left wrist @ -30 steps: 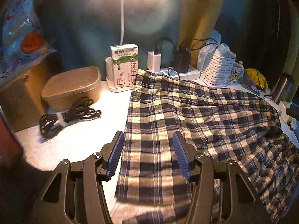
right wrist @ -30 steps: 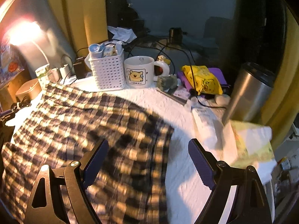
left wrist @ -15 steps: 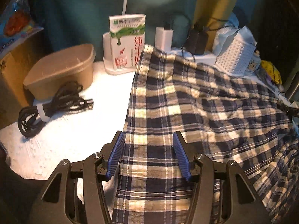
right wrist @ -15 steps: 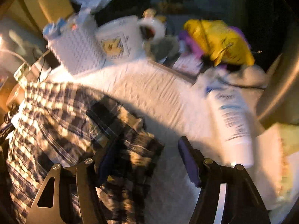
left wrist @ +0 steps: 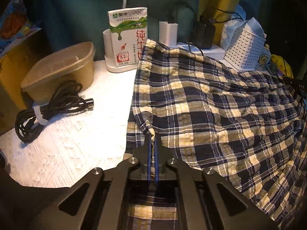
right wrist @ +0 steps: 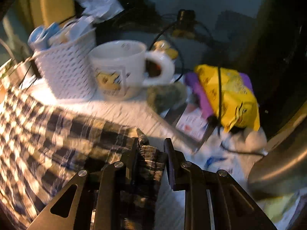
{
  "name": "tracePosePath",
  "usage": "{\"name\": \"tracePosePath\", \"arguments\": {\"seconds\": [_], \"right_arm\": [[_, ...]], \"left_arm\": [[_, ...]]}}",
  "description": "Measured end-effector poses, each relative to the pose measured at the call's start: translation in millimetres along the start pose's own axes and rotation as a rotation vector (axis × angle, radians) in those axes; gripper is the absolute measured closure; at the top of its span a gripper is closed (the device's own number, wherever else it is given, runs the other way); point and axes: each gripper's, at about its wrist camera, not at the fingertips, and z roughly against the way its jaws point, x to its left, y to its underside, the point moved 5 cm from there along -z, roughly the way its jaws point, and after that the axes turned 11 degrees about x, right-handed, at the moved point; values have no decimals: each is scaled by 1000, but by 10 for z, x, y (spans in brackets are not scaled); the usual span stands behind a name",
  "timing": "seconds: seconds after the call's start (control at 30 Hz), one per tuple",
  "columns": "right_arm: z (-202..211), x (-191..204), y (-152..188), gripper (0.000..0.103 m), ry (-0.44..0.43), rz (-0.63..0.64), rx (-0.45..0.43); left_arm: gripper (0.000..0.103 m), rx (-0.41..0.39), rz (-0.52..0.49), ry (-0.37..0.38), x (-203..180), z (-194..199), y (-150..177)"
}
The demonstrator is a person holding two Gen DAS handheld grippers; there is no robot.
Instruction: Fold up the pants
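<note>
Left wrist view: we see our left gripper (left wrist: 153, 143) pinched tight on a fold of the plaid pants (left wrist: 220, 111), its two blue pads pressed together with only a thin ridge of cloth between them. The pinched edge is lifted a little, and the cloth under it lies flat. The pants spread across the right half of a white towel (left wrist: 80, 143), reaching back to a milk carton (left wrist: 128, 38) that stands in a white holder. Left of the pants lie a coiled black cable (left wrist: 51, 105) and, behind it, a tan tub (left wrist: 59, 71). Along the back sit a white charger (left wrist: 168, 32), two black adapters (left wrist: 204, 33) on a power strip, and a white basket (left wrist: 243, 51).

In the right wrist view, which is blurred by motion, our right gripper (right wrist: 151, 153) has a bunched corner of the pants (right wrist: 48, 134) between its fingers. The jaws stand narrowed but not fully together; the cloth touches the left finger, and a gap shows beside the right finger, so we cannot tell whether it grips. The rest of the pants trails off to the left. Behind it stand the basket (right wrist: 65, 72) and a white mug (right wrist: 120, 67) with a bear picture, just beside each other. To the right lie a yellow packet (right wrist: 230, 95) and a steel flask (right wrist: 284, 159).
</note>
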Motion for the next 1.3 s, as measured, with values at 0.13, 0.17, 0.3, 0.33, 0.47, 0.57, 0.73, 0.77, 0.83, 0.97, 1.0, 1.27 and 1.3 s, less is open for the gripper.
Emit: {"name": "tracePosePath", "arguments": {"seconds": [0.13, 0.17, 0.3, 0.33, 0.47, 0.57, 0.73, 0.77, 0.83, 0.97, 1.0, 1.27, 1.3], "right_arm": [[19, -26, -172, 79, 16, -17, -26], [15, -20, -206, 79, 21, -16, -30], [-83, -34, -276, 79, 46, -21, -36], [-125, -47, -290, 79, 46, -36, -62], [-220, -83, -227, 69, 44, -52, -23], [-68, -133, -200, 33, 36, -56, -78], [314, -238, 19, 32, 39, -52, -138], [408, -259, 105, 32, 41, -47, -147], [515, -267, 254, 32, 45, -41, -157], [776, -307, 656, 32, 48, -39, -166], [838, -300, 747, 32, 47, -40, -167], [1130, -290, 1616, 32, 49, -61, -119], [1150, -276, 1699, 32, 48, -63, -118]], "left_arm": [[102, -44, 38, -25, 51, 78, -76], [102, -48, 37, -34, 56, 85, -96], [102, -39, 49, -63, 96, 11, -127], [102, -18, 57, -60, 111, -31, -124], [101, -16, 85, -42, 121, 52, -116], [93, -43, 97, -43, 130, 253, -88], [57, -101, 115, -39, 155, 611, 4], [57, -109, 104, -41, 128, 700, 51], [57, -118, 85, -40, 70, 837, 130], [57, -132, 58, -25, -54, 1074, 360], [57, -133, 52, -15, -101, 1126, 449], [56, -120, -59, 37, -547, 1234, 1090], [56, -103, -71, 46, -603, 1221, 1179]]}}
